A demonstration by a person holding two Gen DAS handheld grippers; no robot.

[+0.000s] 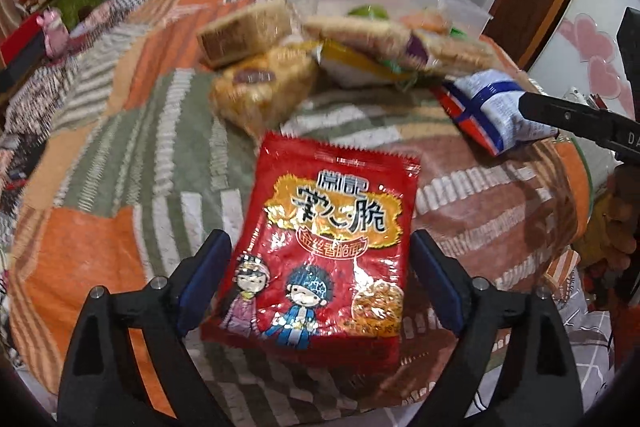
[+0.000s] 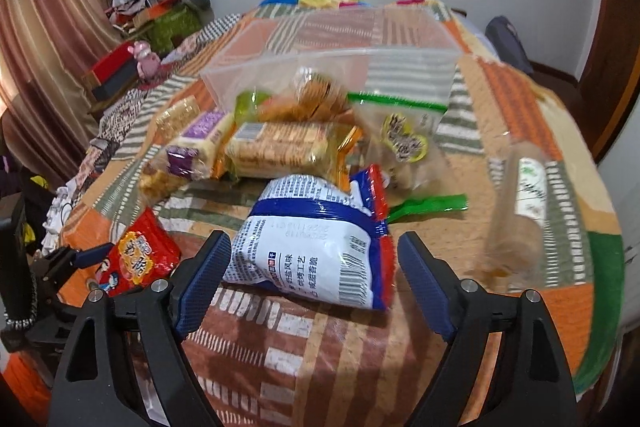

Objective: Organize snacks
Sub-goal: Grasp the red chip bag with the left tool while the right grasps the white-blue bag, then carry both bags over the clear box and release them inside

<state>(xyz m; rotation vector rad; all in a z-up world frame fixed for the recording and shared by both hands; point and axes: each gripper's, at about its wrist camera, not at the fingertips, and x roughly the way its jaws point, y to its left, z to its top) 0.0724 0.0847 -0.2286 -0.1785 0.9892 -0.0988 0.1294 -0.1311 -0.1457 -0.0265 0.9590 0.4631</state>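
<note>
Two grippers work over a bench draped in an orange, green and brown patchwork cloth (image 2: pixel 320 347): the left gripper (image 1: pixel 320 259) has its blue-padded fingers spread wide on either side of a red foil snack packet with cartoon figures (image 1: pixel 320 251), gripping nothing. The right gripper (image 2: pixel 316 259) likewise stands wide open around a white and blue crinkled snack bag (image 2: pixel 320 251) lying on the cloth. Behind both, wrapped biscuit packs (image 2: pixel 280 143) are heaped against a clear plastic tub (image 2: pixel 256 67).
</note>
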